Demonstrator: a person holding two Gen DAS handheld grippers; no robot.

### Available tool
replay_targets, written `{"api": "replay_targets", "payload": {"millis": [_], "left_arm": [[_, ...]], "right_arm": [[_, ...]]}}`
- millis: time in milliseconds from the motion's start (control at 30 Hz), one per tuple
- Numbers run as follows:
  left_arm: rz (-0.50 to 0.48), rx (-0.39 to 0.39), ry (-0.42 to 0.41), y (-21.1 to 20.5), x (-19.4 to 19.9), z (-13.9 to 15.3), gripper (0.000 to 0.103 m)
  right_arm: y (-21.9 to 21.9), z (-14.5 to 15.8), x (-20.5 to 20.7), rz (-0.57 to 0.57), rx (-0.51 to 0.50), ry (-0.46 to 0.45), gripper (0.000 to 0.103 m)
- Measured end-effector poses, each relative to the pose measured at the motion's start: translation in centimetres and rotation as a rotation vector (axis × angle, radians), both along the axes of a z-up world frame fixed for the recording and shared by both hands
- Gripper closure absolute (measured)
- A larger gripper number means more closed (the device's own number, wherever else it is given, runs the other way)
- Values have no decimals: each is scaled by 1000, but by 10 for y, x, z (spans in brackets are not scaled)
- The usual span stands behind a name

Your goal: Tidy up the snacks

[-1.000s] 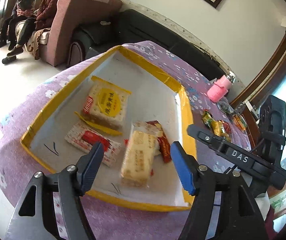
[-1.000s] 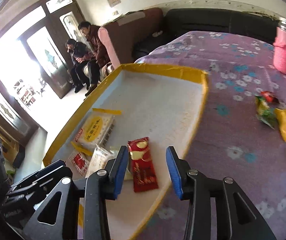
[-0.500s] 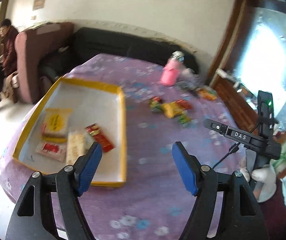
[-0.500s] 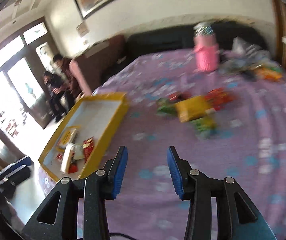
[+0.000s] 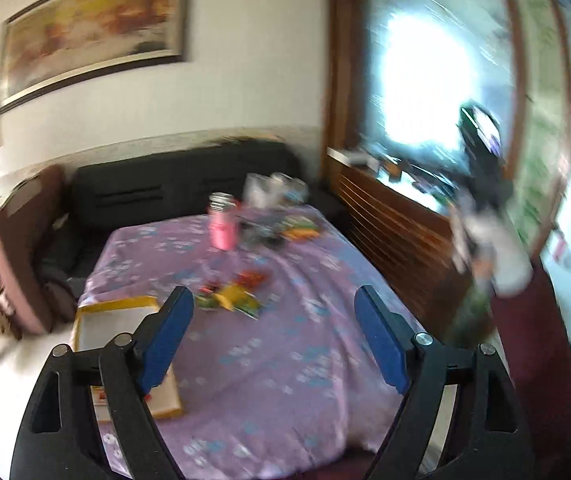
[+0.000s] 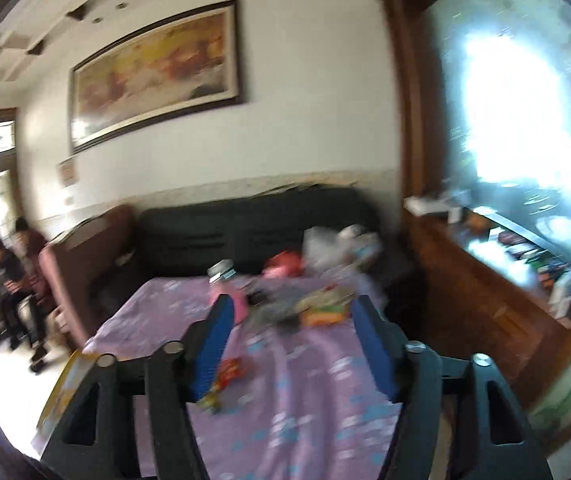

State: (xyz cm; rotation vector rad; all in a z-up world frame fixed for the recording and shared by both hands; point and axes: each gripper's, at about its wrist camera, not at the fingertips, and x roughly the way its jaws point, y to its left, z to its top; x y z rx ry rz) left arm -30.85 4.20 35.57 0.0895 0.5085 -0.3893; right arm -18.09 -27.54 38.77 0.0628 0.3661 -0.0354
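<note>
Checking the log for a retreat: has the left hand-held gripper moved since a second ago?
Yes. The left hand-held gripper has pulled back and up from the yellow tray, which filled its view earlier and now sits small at lower left.

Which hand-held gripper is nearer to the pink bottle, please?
Right, as far as the blur allows. The right hand-held gripper has the pink bottle just past its left fingertip; the left hand-held gripper sits well back from it.

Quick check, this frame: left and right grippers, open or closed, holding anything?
Left gripper: open, nothing between its fingers.
Right gripper: open, nothing between its fingers.
</note>
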Motion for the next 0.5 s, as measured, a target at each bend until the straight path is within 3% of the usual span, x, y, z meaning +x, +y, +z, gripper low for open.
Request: {"api": "replay_targets", "payload": {"millis": [133, 300, 400, 500], "left_arm": [[-157, 89, 39, -63, -36, -2, 20], [-301, 216, 37, -123, -61, -20, 20], [-301, 195, 118, -129, -42, -24, 20], [-289, 163, 149, -129, -26, -24, 20]], "right_arm": [[-44, 19, -11, -74, 41, 24, 35], [-77, -25, -4, -110, 111, 126, 35], [-96, -62, 10, -87, 199, 210, 35], [-95, -89, 28, -92, 202, 254, 35]]}}
